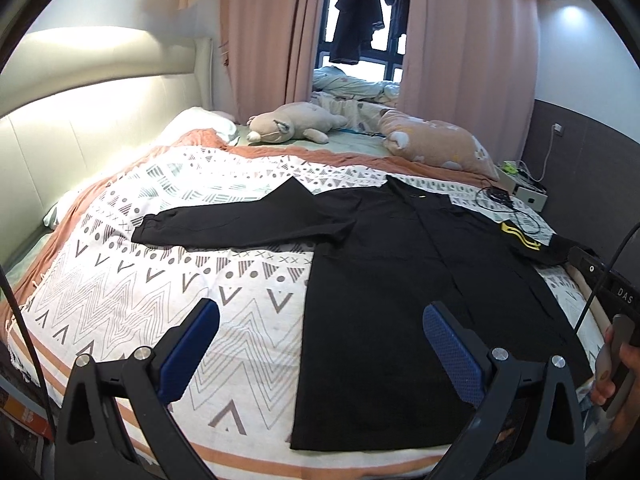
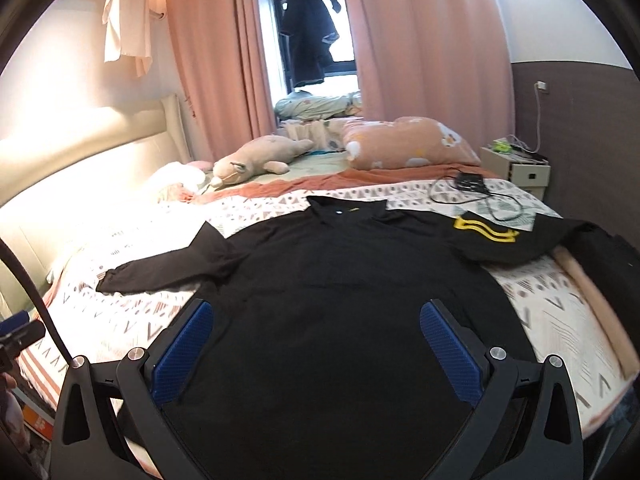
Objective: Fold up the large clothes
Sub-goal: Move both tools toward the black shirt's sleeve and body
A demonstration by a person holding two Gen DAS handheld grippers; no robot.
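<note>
Bed (image 1: 120, 280): black shirt (image 1: 380, 300) flat, cable (image 2: 480, 200) beside; both tools wide.

One black jacket (image 1: 384, 280) lies spread on the bed, two sleeves out, one left, one right. One yellow emblem (image 1: 520, 236) shows on the right sleeve. Two grippers in play: the left gripper (image 1: 320, 356) and the right gripper (image 2: 316, 352), each with two blue pads, jaws apart. One plush toy (image 1: 292, 122) at the far side, one peach pillow (image 1: 436, 144) beside it. Two pink curtains (image 1: 264, 36). One dark garment (image 1: 356, 12) hanging at the window. One black cable (image 1: 516, 212), far right.
</note>
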